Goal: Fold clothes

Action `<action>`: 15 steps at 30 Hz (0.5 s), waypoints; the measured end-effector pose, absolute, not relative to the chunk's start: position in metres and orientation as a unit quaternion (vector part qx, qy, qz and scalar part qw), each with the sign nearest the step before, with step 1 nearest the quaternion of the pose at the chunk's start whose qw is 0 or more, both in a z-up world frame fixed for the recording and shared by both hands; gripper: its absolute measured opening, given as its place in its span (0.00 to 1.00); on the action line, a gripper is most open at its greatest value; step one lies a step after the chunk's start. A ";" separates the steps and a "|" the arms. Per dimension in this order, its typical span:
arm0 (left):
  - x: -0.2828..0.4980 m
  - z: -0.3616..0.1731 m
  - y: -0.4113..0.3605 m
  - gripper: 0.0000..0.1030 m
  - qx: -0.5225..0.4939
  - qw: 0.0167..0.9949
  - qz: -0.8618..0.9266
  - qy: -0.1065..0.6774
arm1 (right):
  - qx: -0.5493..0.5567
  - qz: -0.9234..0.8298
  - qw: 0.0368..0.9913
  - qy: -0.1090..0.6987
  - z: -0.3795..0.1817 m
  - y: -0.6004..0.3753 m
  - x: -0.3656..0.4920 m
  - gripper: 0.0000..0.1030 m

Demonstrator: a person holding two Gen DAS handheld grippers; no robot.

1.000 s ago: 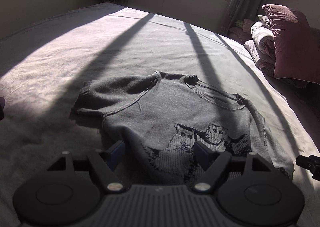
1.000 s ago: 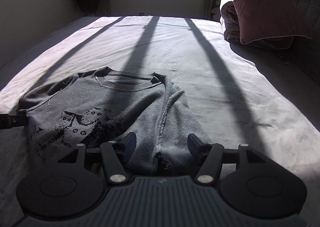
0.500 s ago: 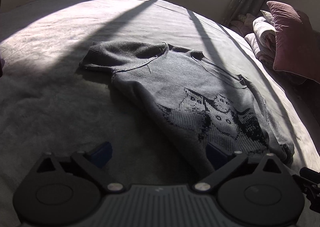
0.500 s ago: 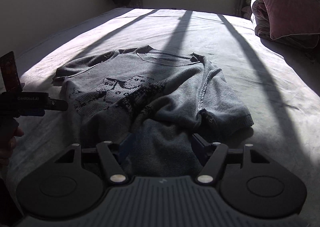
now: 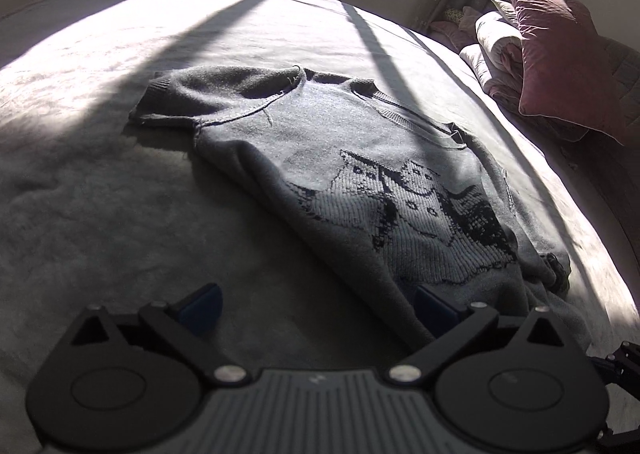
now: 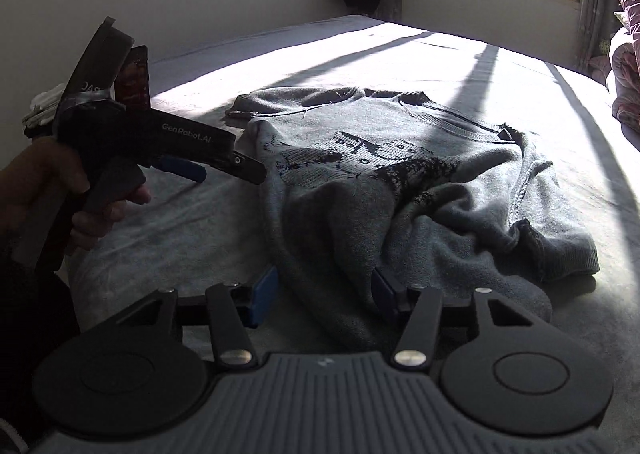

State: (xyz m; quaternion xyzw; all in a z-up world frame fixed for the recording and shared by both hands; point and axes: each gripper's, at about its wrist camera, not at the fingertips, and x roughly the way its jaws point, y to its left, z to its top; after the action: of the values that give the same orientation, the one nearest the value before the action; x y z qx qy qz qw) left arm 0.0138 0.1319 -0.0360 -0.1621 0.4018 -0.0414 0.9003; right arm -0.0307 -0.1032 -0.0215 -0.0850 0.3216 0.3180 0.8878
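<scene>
Both grippers wide open, empty: left gripper [image 5: 316,310] beside hem, right gripper [image 6: 324,292] straddling rumpled bottom of gray knit sweater [image 6: 400,181] lying on bed [image 6: 460,65]; prob. soft, floppy, light, so pinch hem corners/ribbed cuffs.

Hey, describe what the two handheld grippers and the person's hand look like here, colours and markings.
Both grippers are black, with two round discs, a ribbed grey centre and blue finger pads. The right gripper shows silver pivot screws. Seen side-on, the left gripper has a pistol-style handle, white "GenRobot.AI" lettering and grey tape near its rear; a bare left hand with a dark sleeve grips it.
</scene>
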 end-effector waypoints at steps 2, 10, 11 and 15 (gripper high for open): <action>0.015 -0.036 0.132 0.99 -0.172 0.897 -0.049 0.403 | -0.088 0.337 0.880 0.322 -0.024 -0.097 -0.029 0.48; 0.020 -0.034 0.132 0.99 -0.193 0.894 -0.050 0.401 | -0.168 0.318 0.873 0.329 -0.045 -0.061 -0.014 0.04; 0.021 -0.033 0.133 0.99 -0.195 0.895 -0.048 0.398 | -0.152 0.316 0.879 0.322 -0.040 -0.064 -0.011 0.04; 0.023 -0.027 0.138 0.99 -0.199 0.900 -0.044 0.386 | -0.076 0.296 0.907 0.289 -0.012 -0.084 0.006 0.04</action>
State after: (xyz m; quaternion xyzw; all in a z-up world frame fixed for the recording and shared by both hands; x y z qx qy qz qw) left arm 0.0231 0.1379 -0.0273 -0.1991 0.3862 -0.0443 0.8996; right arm 0.0060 -0.0837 -0.0120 -0.0759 0.2891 0.2959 0.9073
